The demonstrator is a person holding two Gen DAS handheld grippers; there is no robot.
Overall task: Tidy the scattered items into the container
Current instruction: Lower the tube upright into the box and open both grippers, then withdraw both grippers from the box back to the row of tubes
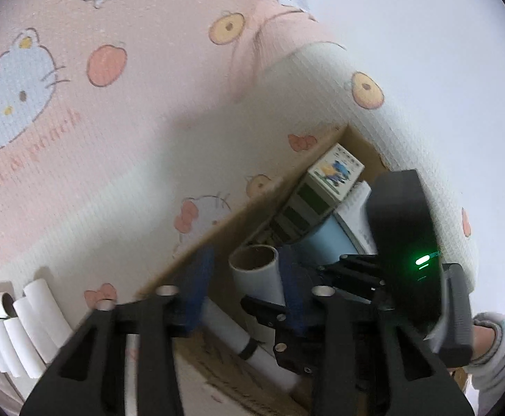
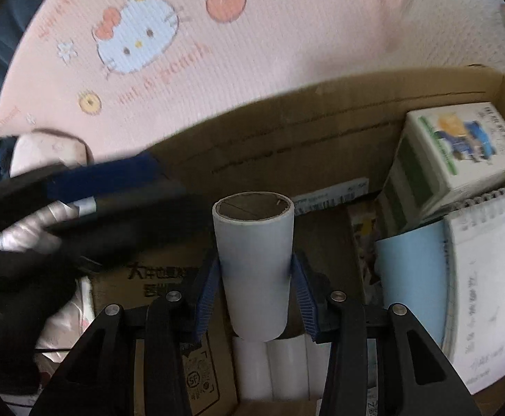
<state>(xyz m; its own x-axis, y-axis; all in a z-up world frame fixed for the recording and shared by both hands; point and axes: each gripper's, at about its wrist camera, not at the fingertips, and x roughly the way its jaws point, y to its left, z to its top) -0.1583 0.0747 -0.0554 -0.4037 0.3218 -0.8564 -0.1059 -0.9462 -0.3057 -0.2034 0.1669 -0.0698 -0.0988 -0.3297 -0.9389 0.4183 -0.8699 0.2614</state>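
Observation:
My right gripper [image 2: 255,270] is shut on a white cardboard tube [image 2: 254,263] and holds it over the open cardboard box [image 2: 287,131]. More white tubes [image 2: 270,371] lie in the box below it. In the left wrist view the same held tube [image 1: 257,270] shows between my left gripper's blue pads [image 1: 200,277], with the right gripper's black body [image 1: 401,242] beside it over the box [image 1: 217,232]. My left gripper [image 1: 249,277] is open with nothing between its pads. Several loose white tubes [image 1: 16,329] lie on the pink mat at lower left.
The box holds a white and green carton [image 2: 443,159], a spiral notepad [image 2: 485,277] and a light blue sheet [image 2: 412,277]. A pink cartoon-cat mat [image 1: 79,104] covers the surface. A long white roll [image 1: 249,346] lies in the box. The left gripper [image 2: 79,201] reaches in from the left.

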